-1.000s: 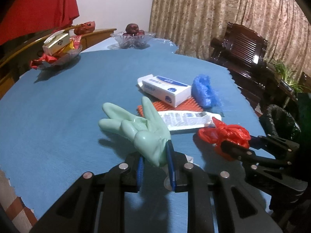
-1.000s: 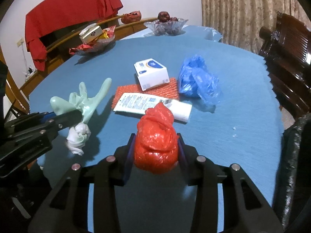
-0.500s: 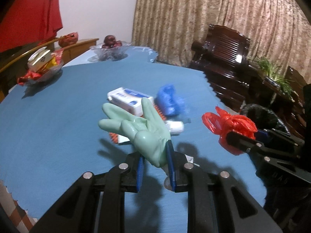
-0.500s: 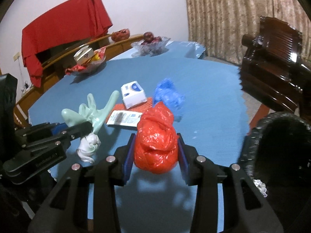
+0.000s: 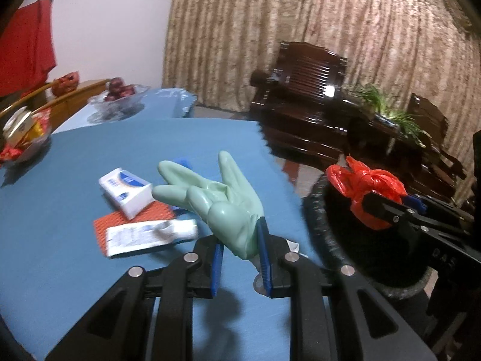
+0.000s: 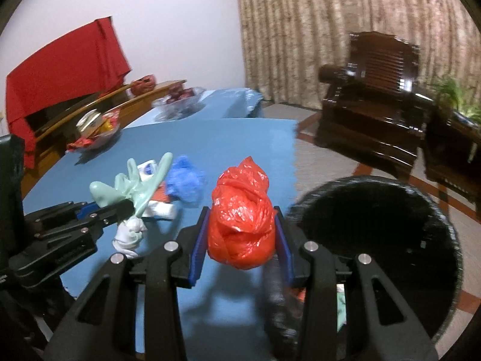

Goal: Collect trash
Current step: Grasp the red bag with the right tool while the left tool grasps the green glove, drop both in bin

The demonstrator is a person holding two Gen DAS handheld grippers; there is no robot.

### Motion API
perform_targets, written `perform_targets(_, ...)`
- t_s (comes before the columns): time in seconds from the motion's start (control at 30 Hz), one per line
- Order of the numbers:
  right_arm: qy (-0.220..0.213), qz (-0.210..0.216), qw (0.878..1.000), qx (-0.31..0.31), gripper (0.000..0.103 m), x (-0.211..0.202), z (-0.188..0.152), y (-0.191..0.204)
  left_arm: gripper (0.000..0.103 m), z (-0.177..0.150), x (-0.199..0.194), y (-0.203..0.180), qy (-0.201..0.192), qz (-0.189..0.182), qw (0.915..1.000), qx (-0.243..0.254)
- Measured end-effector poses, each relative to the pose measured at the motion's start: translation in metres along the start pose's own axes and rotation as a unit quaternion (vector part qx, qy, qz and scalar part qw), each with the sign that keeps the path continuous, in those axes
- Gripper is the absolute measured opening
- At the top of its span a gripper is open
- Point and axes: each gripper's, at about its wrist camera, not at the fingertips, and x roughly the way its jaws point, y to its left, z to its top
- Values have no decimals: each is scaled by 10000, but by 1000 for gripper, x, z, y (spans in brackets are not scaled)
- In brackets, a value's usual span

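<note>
Beside the black-lined trash bin point(image 6: 375, 240), just off the edge of the blue table point(image 5: 60, 225), both tools are loaded. Over on the bin's table side, the left gripper point(image 5: 240, 258) has its blue pads point(image 5: 217, 260) pinched in on the wrist of a pale green rubber glove point(image 5: 222, 201), the glove's fingers splaying up and away from the tool, a white crumpled cuff point(image 6: 129, 233) dangling beneath in the right wrist view. Right next to the bin's rim, the right gripper point(image 6: 240, 234) is squeezed around a knotted red plastic bag point(image 6: 242, 213), pads pressing both sides of the bundle; from the left wrist view that red bag point(image 5: 368, 192) hangs against the bin's dark opening point(image 5: 354, 225), though whether it is truly over the mouth is hard to call. Farther from the bin, on the table, lie a white and blue box point(image 5: 126, 192), a flat white packet point(image 5: 150, 236) on an orange mesh mat point(image 5: 100, 225), and a crumpled blue bag point(image 6: 185, 182). At the table's far side from the bin sit a glass fruit bowl point(image 5: 118, 99) and a snack dish point(image 5: 24, 141).
</note>
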Motion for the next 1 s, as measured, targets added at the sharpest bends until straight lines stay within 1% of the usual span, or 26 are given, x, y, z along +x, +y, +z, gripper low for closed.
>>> perform_targets(0.2, -63, -448, 9988, 187, 39, -19, -3, -40, 21, 10, 16, -41, 1, -390, 9989, 259)
perform_targets(0.33, -65, -768, 9964, 355, 39, -31, -10, -70, 21, 16, 28, -70, 36, -693, 9966, 437)
perform_targets(0.53, -38, -1162, 9916, 565, 39, -47, -22, -105, 21, 21, 49, -121, 127, -1188, 9896, 798)
perform_targets(0.7, -7, -1444, 9868, 728, 40, -56, -34, -137, 21, 23, 65, -155, 213, -1525, 9837, 929)
perform_targets(0.73, 0, -1499, 9858, 751, 42, -58, -36, -142, 22, 24, 68, -161, 236, -1610, 9821, 952)
perform_targets(0.77, 13, -1559, 9847, 783, 44, -60, -39, -149, 25, 25, 73, -166, 292, -1714, 9799, 974)
perform_targets(0.8, 27, -1637, 9832, 811, 45, -60, -41, -154, 32, 25, 76, -169, 344, -1769, 9788, 978)
perform_targets(0.83, 49, -1679, 9823, 832, 54, -61, -42, -158, 36, 25, 79, -172, 385, -1809, 9780, 963)
perform_targets(0.87, 58, -1713, 9816, 841, 60, -61, -43, -160, 41, 26, 80, -173, 398, -1853, 9776, 918)
perform_targets(0.9, 55, -1780, 9803, 858, 69, -63, -45, -164, 47, 27, 82, -174, 410, -1873, 9774, 891)
perform_targets(0.93, 50, -1826, 9793, 875, 73, -63, -46, -166, 49, 28, 82, -174, 415, -1873, 9776, 867)
perform_targets(0.97, 62, -1868, 9782, 902, 75, -62, -48, -168, 54, 27, 83, -173, 407, -1853, 9782, 849)
perform_targets(1.0, 72, -1903, 9774, 918, 82, -63, -49, -170, 57, 27, 83, -170, 392, -1807, 9792, 833)
